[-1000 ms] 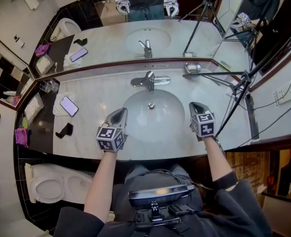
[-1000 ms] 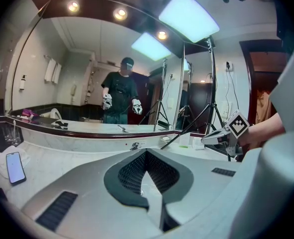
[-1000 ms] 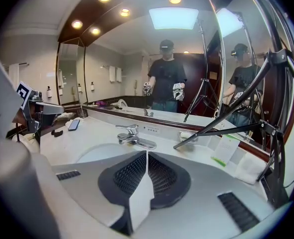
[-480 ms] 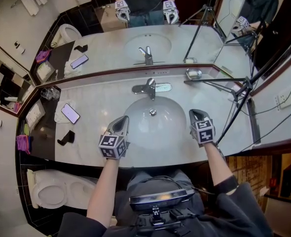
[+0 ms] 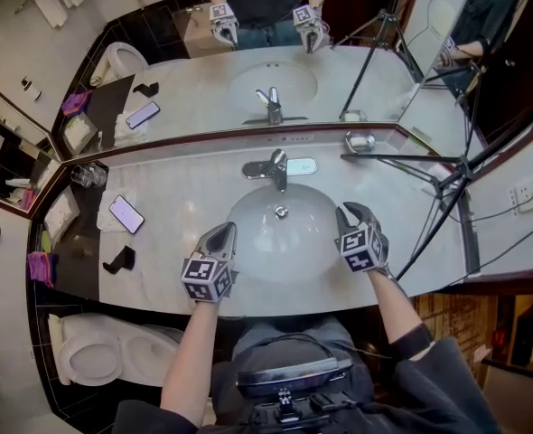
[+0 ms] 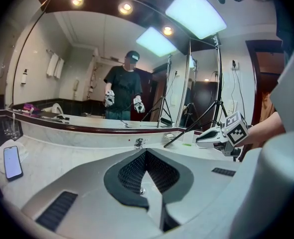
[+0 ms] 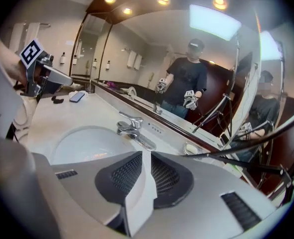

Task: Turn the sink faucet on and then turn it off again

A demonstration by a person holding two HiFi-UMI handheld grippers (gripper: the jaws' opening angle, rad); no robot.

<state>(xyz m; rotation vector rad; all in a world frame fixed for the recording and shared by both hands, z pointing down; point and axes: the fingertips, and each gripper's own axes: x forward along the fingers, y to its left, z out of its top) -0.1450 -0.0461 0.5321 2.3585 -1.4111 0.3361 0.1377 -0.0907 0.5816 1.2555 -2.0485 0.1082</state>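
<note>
Chrome faucet (image 5: 277, 165), likely rigid and slick; best nudged at lever (image 7: 129, 120) tip. Before faucet: left gripper (image 5: 221, 233) fingers together, right gripper (image 5: 354, 212) fingers just opened slightly, empty.

Phone (image 5: 126, 213) lies left on the counter (image 5: 194, 183); soap dish (image 5: 360, 140) and tripod (image 5: 402, 158) stand at right

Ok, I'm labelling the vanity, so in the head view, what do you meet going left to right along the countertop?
glasses → phone → left gripper → faucet → right gripper, whose jaws have just been opening with nothing between them.
</note>
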